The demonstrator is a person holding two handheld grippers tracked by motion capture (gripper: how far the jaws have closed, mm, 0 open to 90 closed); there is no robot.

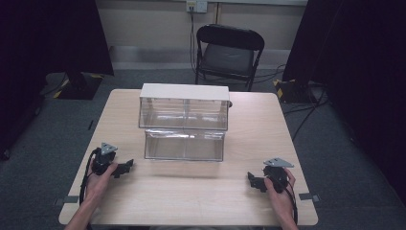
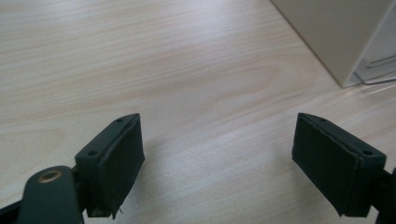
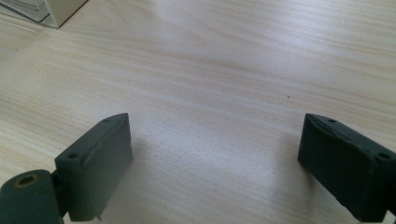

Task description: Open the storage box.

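Two clear plastic boxes stand mid-table: a rear box with a white lid, and a lower clear box in front of it. My left gripper rests on the table at the front left, held by a hand, and points toward the middle. Its jaws stand wide apart over bare wood, with a white corner of the box at the upper right. My right gripper rests at the front right, open as well, with nothing between its jaws.
The light wooden table has bare room between the two grippers and in front of the boxes. A black folding chair stands behind the table's far edge. Cables lie on the grey floor to the right.
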